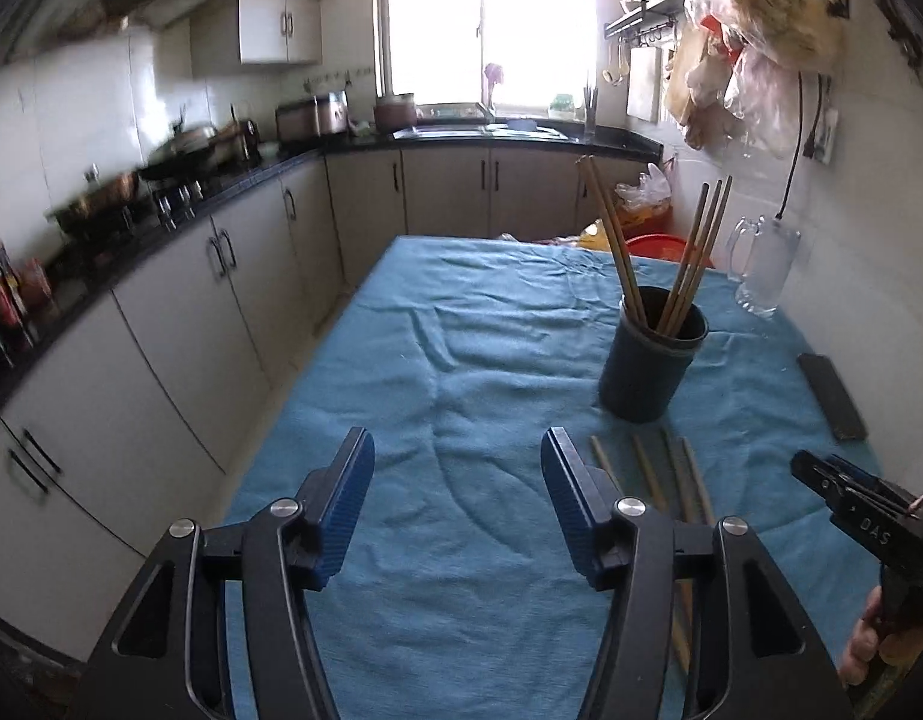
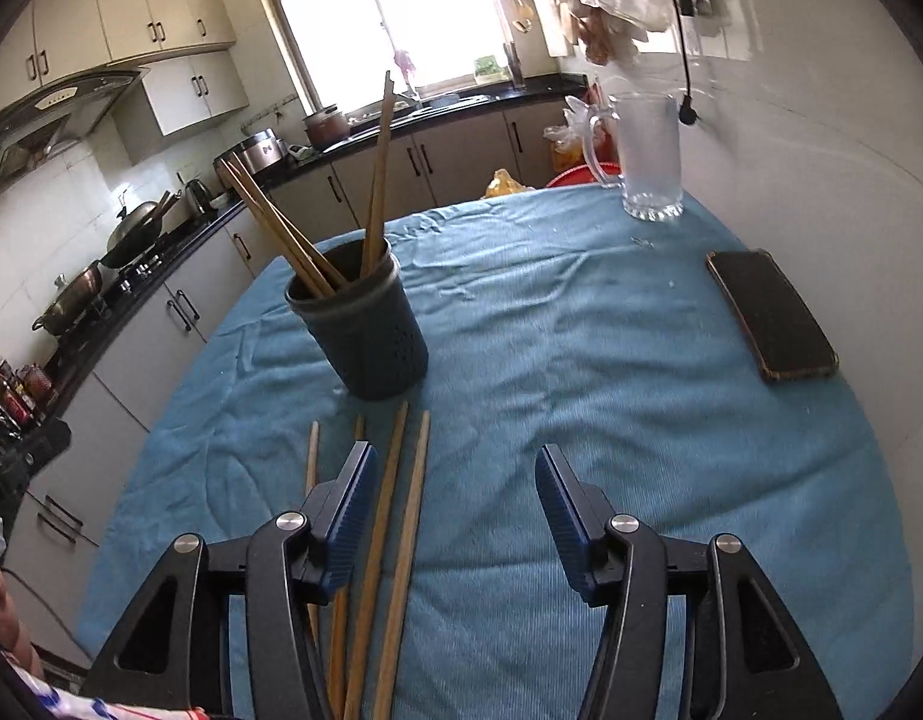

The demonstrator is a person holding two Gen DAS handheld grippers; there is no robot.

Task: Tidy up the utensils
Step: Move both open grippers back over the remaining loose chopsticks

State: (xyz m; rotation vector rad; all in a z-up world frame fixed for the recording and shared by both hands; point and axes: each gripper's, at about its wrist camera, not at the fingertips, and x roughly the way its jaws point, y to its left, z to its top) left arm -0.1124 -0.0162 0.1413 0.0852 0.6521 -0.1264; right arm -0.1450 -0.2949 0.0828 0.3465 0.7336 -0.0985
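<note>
Four loose chopsticks [image 2: 395,540] lie near the tabletop's [image 2: 581,360] front edge below the holder [image 2: 365,330], so both left tongs [image 1: 458,504] and right tongs [image 2: 455,516] hang open, empty.

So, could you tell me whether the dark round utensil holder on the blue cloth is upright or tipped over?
Upright: the dark round utensil holder stands on its base, rim up, wooden chopsticks leaning inside.

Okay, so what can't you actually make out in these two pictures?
- Near ends of the loose chopsticks: right wrist view, cut off by the bottom edge and the right tool.
- How many chopsticks stand in the holder: they overlap in both views.
- Stove pans: left wrist view, blurred.
- Window: glare hides outside.
</note>
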